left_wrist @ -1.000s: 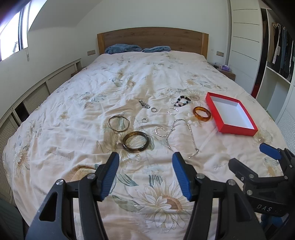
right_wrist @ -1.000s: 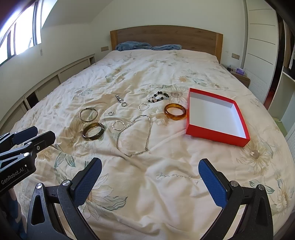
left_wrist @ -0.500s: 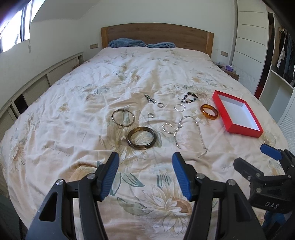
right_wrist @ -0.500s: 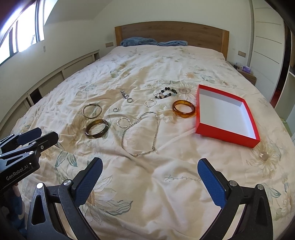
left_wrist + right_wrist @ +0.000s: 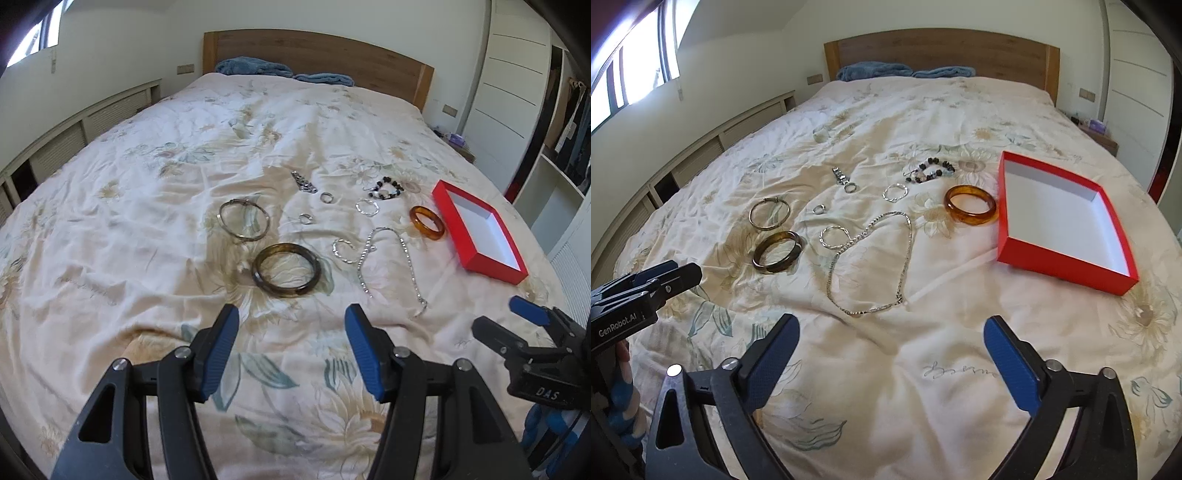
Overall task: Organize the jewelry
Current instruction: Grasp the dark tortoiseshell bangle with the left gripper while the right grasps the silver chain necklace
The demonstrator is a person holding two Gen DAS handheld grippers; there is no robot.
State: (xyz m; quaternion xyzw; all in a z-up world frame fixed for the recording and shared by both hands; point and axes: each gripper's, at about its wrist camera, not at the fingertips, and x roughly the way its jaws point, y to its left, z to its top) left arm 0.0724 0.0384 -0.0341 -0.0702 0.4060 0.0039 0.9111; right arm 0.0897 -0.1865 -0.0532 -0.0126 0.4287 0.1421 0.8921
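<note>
Jewelry lies spread on the flowered bedspread. Ahead of my left gripper [image 5: 291, 314], which is open and empty, lies a dark brown bangle [image 5: 284, 293], with a thin metal bangle [image 5: 242, 237] beyond it. A silver chain necklace [image 5: 908, 236] lies just past my right gripper [image 5: 891, 325]; its jaws stand wide and are closing, with nothing between them. An amber bangle [image 5: 971, 218] sits beside the empty red box [image 5: 1063, 267]. A beaded bracelet [image 5: 931, 170], silver hoops [image 5: 894, 192] and small rings [image 5: 819, 209] lie farther back.
The bed [image 5: 110, 258] fills both views, with a wooden headboard [image 5: 942, 48] and blue pillows [image 5: 873, 72] at the far end. A low slatted cabinet [image 5: 701, 151] runs along the left wall. A wardrobe and open shelves [image 5: 554, 129] stand on the right.
Both grippers have moved forward and down toward the bed, so the jewelry looks larger and nearer. The right jaws have narrowed a little. Nothing on the bed has shifted.
</note>
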